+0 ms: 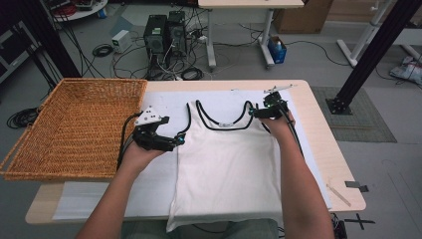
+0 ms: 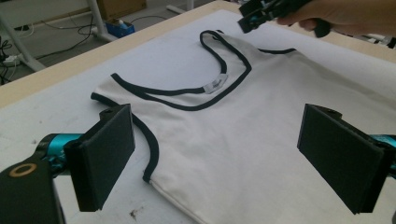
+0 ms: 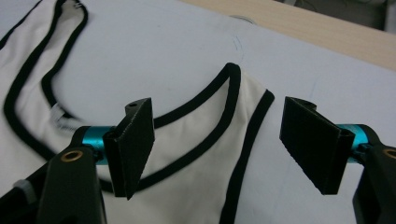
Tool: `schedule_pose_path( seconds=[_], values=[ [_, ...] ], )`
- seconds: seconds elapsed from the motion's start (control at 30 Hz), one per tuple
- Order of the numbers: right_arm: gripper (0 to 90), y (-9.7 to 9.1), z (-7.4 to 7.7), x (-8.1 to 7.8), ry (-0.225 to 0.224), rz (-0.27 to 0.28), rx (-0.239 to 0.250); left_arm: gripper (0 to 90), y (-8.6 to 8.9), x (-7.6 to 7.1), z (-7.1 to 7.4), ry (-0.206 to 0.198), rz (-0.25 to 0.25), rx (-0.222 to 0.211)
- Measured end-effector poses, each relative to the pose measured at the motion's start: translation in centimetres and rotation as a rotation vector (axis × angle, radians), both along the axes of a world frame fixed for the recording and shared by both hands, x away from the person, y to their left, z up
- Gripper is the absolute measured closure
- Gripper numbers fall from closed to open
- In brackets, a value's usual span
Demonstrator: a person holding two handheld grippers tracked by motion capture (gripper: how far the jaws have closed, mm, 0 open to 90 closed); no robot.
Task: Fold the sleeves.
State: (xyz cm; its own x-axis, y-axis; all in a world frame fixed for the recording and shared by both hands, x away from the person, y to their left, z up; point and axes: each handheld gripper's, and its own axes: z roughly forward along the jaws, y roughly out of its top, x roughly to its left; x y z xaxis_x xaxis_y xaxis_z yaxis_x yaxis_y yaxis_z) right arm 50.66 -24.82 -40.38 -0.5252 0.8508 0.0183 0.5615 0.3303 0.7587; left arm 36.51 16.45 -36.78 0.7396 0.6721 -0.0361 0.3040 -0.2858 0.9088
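A white tank top (image 1: 226, 159) with black trim lies flat, neck away from me, on a white sheet (image 1: 154, 179) that covers the table. My left gripper (image 1: 179, 141) hovers at the top's left armhole, jaws wide apart; in the left gripper view (image 2: 215, 158) the armhole trim (image 2: 152, 149) lies just past the left pad, with nothing gripped. My right gripper (image 1: 253, 112) is at the right shoulder strap (image 3: 232, 74). In the right gripper view (image 3: 217, 144) its pads stand on either side of the strap and do not press on it. The right gripper (image 2: 247, 21) also shows far off in the left gripper view.
A large wicker basket (image 1: 74, 129) sits at the table's left end, overhanging the edge. The wooden table edge (image 1: 328, 134) runs along the right of the sheet. Computer towers (image 1: 164, 35) and cables stand on the floor beyond the table.
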Motion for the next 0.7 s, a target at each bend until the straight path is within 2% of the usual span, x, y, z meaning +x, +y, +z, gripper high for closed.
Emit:
schedule_pose_path(
  seconds=[0.03, 0.07, 0.1, 0.23, 0.27, 0.33, 0.37, 0.4, 0.43, 0.47, 0.53, 0.7],
  values=[
    [29.4, 0.2, -0.5, 0.7, 0.01, -0.008, 0.008, 11.2, 0.1, -0.1, -0.2, 0.008, 0.006, -0.003],
    [29.4, 0.2, -0.5, 0.7, 0.01, -0.008, 0.008, 11.2, 0.1, -0.1, -0.2, 0.008, 0.006, -0.003],
    [32.9, 0.4, -1.5, 2.1, 0.026, -0.025, 0.003, 11.2, 0.2, -0.3, -0.4, 0.012, 0.01, 0.003],
    [43.1, 0.6, -2.6, 3.6, 0.056, -0.063, -0.026, 11.2, 0.7, -1.0, -0.7, 0.017, 0.021, 0.008],
    [48.3, 0.6, -2.8, 3.7, 0.06, -0.074, -0.041, 11.2, 0.9, -1.3, -0.7, 0.018, 0.026, 0.005],
    [65.3, 0.8, -3.3, 4.0, 0.091, -0.085, -0.079, 11.2, 1.3, -1.6, -0.5, 0.015, 0.03, 0.01],
    [69.3, 0.9, -3.6, 4.0, 0.104, -0.09, -0.094, 11.2, 1.5, -1.7, -0.4, 0.014, 0.036, 0.007],
    [76.6, 0.9, -3.7, 3.9, 0.105, -0.097, -0.073, 11.2, 1.8, -1.8, -0.3, 0.01, 0.038, 0.011],
    [82.3, 1.0, -3.7, 3.9, 0.104, -0.092, -0.065, 11.2, 2.0, -1.9, -0.2, 0.01, 0.045, 0.008],
    [84.9, 1.3, -3.5, 3.8, 0.101, -0.083, -0.081, 11.2, 2.2, -2.0, -0.1, 0.01, 0.049, 0.005],
    [85.4, 1.5, -3.0, 3.4, 0.091, -0.076, -0.107, 11.2, 2.4, -2.0, 0.0, 0.008, 0.052, -0.001],
    [85.5, 1.5, -0.7, 2.1, 0.033, -0.057, -0.099, 11.2, 3.0, -2.1, 0.0, 0.001, 0.054, -0.028]
  ],
)
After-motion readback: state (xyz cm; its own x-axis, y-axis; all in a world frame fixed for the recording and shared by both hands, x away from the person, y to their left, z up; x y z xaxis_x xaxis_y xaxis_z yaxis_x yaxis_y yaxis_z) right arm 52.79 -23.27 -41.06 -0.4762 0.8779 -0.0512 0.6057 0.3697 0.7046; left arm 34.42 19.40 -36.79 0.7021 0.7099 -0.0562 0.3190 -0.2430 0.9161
